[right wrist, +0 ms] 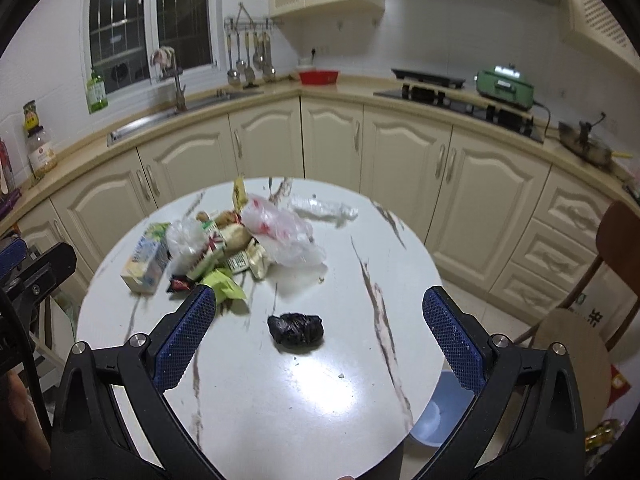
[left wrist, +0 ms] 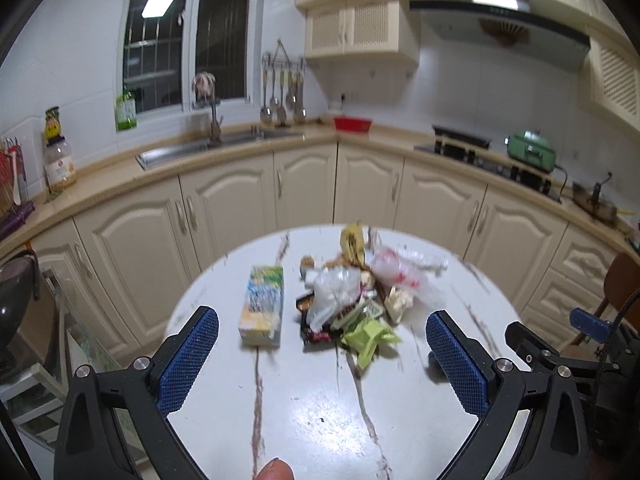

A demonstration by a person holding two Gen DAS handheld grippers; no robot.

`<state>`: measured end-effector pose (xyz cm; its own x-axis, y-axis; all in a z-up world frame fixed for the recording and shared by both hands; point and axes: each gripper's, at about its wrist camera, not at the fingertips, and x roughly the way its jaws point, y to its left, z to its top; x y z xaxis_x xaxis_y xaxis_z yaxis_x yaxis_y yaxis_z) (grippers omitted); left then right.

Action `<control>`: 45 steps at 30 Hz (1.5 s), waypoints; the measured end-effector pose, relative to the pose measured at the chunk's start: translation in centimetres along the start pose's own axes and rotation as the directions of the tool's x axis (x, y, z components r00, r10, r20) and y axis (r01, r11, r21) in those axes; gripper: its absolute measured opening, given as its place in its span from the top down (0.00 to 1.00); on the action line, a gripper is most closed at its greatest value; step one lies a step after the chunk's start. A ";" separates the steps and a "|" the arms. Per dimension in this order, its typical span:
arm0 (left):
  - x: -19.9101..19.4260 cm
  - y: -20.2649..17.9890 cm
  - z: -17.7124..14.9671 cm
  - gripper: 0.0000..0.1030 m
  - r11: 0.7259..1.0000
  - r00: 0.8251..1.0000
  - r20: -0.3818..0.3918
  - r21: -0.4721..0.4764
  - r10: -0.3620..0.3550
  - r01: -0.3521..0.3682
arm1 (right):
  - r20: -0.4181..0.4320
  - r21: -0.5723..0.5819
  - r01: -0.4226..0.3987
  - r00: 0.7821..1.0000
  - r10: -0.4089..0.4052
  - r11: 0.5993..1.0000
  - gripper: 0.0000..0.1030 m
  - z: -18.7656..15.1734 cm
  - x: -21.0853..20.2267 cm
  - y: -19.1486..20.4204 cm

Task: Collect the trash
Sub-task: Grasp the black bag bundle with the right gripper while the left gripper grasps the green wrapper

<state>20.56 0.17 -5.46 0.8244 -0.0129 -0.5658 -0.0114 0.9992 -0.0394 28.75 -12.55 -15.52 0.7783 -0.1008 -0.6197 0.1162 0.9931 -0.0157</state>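
Right tongs (right wrist: 316, 322) gape wide and empty over the worktop (right wrist: 360, 400), a black wad (right wrist: 296, 328) just ahead at twelve o'clock, long axis crosswise. Left tongs (left wrist: 322, 344), equally wide, face the wrapper heap (left wrist: 352, 300) at twelve, carton (left wrist: 263, 306) at eleven.

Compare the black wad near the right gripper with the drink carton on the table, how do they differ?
The black wad is dark, crumpled and rounded; the drink carton is pale, printed and box-shaped. The wad lies alone on bare table; the carton lies at the left edge of the wrapper pile. The wad sits between the open right gripper fingers; the carton lies off to the left. Both rest ungripped on the table.
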 end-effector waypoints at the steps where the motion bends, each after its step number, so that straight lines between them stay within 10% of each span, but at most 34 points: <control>1: 0.7 0.0 0.1 0.01 1.000 1.000 -0.019 0.003 0.000 0.000 | -0.024 -0.001 -0.001 1.000 0.001 1.000 0.00 -0.3 1.0 -0.2; 19: 11.1 0.7 1.2 0.01 1.000 0.977 -0.210 0.004 0.023 -0.023 | -0.285 -0.054 -0.060 0.958 0.042 0.997 0.00 -4.4 12.7 0.1; 25: 13.7 -0.2 1.4 0.01 1.000 0.969 -0.248 -0.006 0.011 -0.013 | -0.288 -0.103 -0.064 0.957 0.032 0.993 0.22 -4.9 14.1 0.7; 29: 15.4 -1.0 1.3 0.01 1.000 0.961 -0.275 -0.010 0.008 -0.011 | -0.257 -0.118 -0.100 0.964 0.067 0.988 0.57 -4.6 14.0 0.8; 45: 22.4 -2.6 2.1 0.14 0.994 0.940 -0.341 -0.092 0.031 -0.066 | -0.250 -0.050 -0.175 0.955 0.158 0.983 0.57 -3.6 15.0 -2.4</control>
<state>40.23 -2.64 -16.28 0.5815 0.0058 -0.8135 -0.1179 0.9900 -0.0772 37.96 -16.20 -27.57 0.6075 0.0752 -0.7907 -0.0534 0.9971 0.0538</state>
